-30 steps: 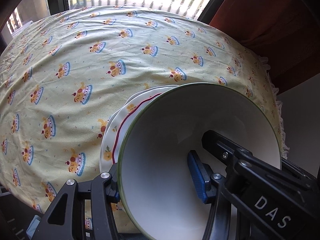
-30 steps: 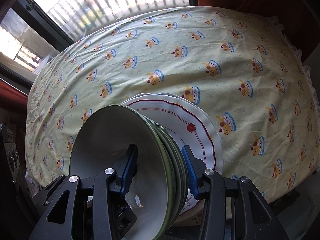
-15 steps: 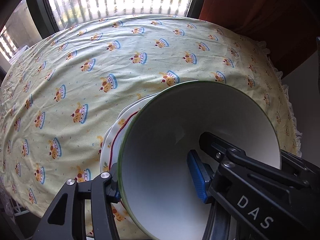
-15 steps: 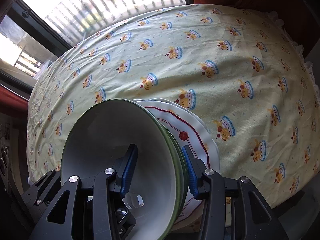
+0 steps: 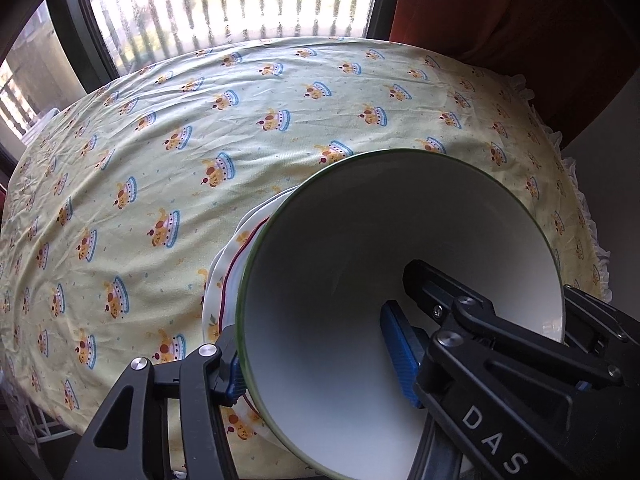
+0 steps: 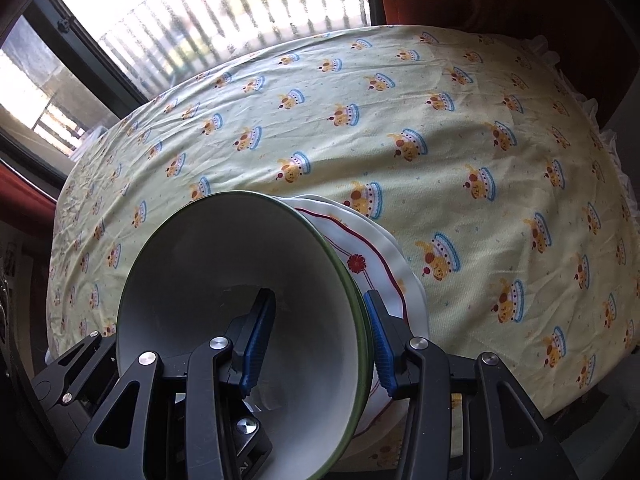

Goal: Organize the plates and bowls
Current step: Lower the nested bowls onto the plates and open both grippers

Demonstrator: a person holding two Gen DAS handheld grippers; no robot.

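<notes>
A stack of white green-rimmed bowls (image 5: 360,248) (image 6: 208,272) sits on white plates with a red wavy line (image 5: 228,276) (image 6: 372,252). Both grippers hold the stack from opposite sides, lifted above the table near its front edge. My left gripper (image 5: 316,356) is shut on the stack's rim: one blue pad inside the top bowl, the other outside. My right gripper (image 6: 320,340) is shut on the opposite rim the same way. The other gripper's black body shows inside the bowl in each view.
A table under a yellow-green cloth with a cake print (image 5: 200,128) (image 6: 460,128) fills both views. A barred window (image 5: 232,4) (image 6: 224,24) lies behind it. A red curtain (image 5: 500,12) hangs at the right. The frilled cloth edge (image 5: 580,200) drops off at right.
Both grippers and the held stack have pulled back and risen from the table; more of the window and the table's far edge shows. The grip has not changed.
</notes>
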